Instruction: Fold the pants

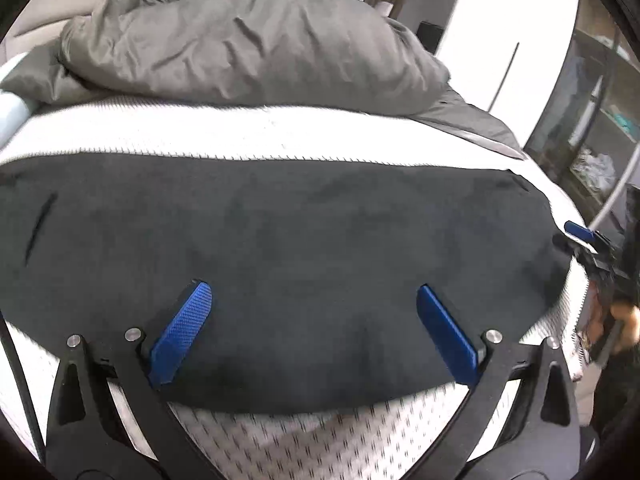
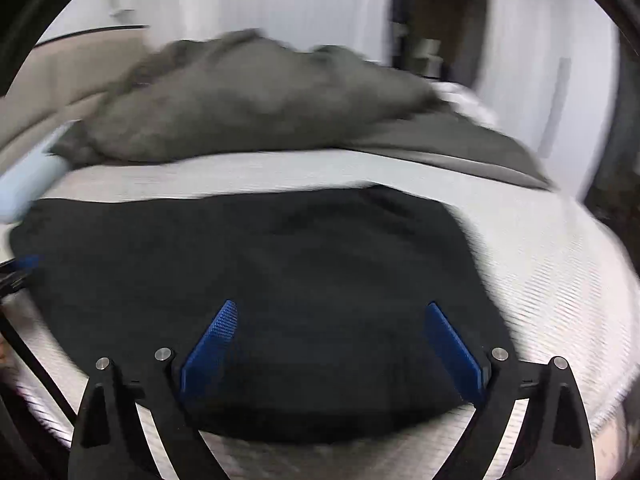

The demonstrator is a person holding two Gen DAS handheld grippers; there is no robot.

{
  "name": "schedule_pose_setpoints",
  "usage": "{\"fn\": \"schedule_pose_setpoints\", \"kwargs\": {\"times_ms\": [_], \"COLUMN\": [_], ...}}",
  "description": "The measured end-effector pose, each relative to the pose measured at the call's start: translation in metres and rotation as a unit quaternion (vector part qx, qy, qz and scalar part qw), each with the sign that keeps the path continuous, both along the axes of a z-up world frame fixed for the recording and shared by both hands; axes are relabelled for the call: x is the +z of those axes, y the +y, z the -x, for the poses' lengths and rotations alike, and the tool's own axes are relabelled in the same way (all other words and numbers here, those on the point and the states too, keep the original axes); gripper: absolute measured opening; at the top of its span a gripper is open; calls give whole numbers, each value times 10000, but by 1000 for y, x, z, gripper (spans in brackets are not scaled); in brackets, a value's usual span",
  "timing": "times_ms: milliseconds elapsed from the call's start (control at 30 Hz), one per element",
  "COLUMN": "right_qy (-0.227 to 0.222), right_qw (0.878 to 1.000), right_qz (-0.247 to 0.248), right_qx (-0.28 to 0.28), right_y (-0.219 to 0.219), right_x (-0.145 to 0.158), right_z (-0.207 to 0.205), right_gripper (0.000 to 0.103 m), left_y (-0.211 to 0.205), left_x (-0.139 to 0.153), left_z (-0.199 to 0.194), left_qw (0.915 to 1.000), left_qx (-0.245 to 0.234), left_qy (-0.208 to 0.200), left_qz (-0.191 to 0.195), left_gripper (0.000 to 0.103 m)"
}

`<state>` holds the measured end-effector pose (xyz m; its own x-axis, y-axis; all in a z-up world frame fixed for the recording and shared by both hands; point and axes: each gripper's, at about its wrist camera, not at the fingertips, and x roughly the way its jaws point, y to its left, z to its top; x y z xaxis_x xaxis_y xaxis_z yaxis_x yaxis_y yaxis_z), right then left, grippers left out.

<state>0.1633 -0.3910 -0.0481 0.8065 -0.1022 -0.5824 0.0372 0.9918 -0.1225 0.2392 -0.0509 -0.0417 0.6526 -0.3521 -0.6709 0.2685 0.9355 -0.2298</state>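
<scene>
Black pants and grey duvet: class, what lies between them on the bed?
A bare strip of white patterned mattress separates the black pants from the grey duvet. Nothing sits on it. The left wrist view shows this sharply; the right wrist view agrees.

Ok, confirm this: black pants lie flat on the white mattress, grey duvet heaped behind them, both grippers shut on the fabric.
Not quite. Both wrist views show the left gripper and right gripper open over the black pants. The white mattress and grey duvet are as stated.
</scene>
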Motion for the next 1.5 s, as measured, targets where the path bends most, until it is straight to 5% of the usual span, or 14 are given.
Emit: {"fn": "schedule_pose_setpoints", "kwargs": {"times_ms": [167,300,433,533,600,700,867,1100,1200,1267,1400,1500], "right_qy": [503,1117,946,915,1079,1028,404,859,1179,1369,1276,1144], "right_qw": [9939,9856,9896,9879,9855,9833,9953,9889,9841,9807,9861,9856], "right_qz": [-62,690,914,1150,679,93,502,629,495,745,908,1099], "right_qx": [981,1070,590,-500,-1118,-1497,-720,1035,1236,1183,555,-584], "right_y": [78,113,59,-23,-76,-97,-26,120,145,150,83,6], "right_x": [-20,-58,-52,-44,-43,-28,12,-5,-28,-42,-40,-29], "right_z": [-58,-91,-82,-73,-71,-65,-64,-141,-177,-183,-184,-178], "right_gripper": [97,97,97,98,98,99,99,99,99,97,97,97], "left_y": [2,3,4,7,4,6,14,9,25,29,32,31], "left_x": [-35,-37,-39,-38,-39,-37,-6,-15,-41,-39,-41,-40], "left_z": [-38,-38,-37,-37,-36,-34,-39,-109,-127,-129,-130,-130], "left_qw": [9960,9970,9971,9973,9972,9975,9988,9918,9904,9920,9926,9924], "left_qx": [290,124,39,-29,-37,-32,162,350,480,409,305,307], "left_qy": [759,622,576,569,561,534,169,493,985,909,832,837], "left_qz": [-359,-445,-504,-471,-494,-467,-431,-1125,-838,-777,-835,-851], "left_gripper": [102,102,102,102,102,102,102,102,102,102,102,102]}}
